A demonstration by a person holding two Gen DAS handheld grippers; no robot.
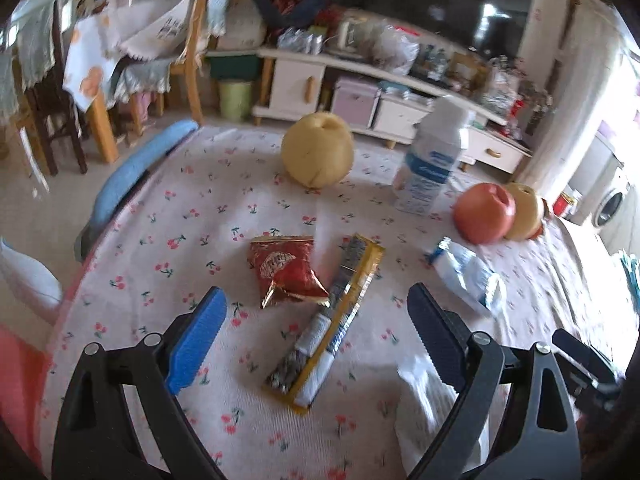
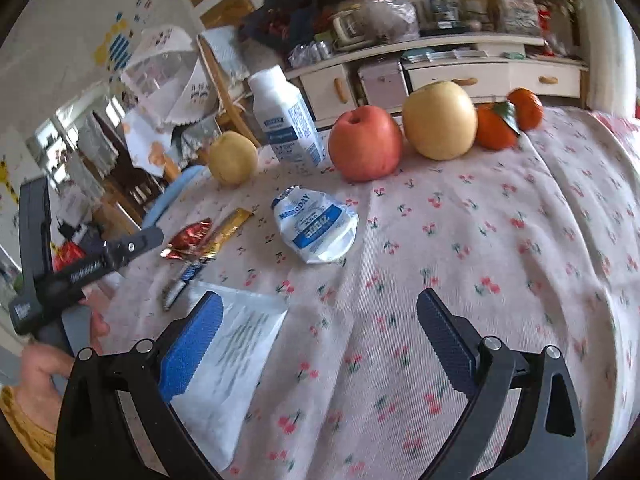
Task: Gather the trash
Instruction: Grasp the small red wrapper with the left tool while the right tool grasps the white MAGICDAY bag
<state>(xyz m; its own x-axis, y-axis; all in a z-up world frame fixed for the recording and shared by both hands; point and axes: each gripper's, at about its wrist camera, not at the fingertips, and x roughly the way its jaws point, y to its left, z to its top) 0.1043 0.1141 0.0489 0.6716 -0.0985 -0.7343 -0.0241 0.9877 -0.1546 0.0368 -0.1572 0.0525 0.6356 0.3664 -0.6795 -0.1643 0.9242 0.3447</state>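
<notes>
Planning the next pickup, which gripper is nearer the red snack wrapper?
Left. The left gripper hangs open just short of the red snack wrapper; the right gripper is off to its right.

We cannot read the print on the white paper packet (image 2: 236,356): it is blurred, and the blue pad of the right gripper (image 2: 318,334) covers its corner at nine o'clock. In the left wrist view, the same packet (image 1: 424,404) is partly hidden behind the left gripper (image 1: 316,322). The milk bottle (image 1: 434,160) label is smeared, unreadable.
</notes>
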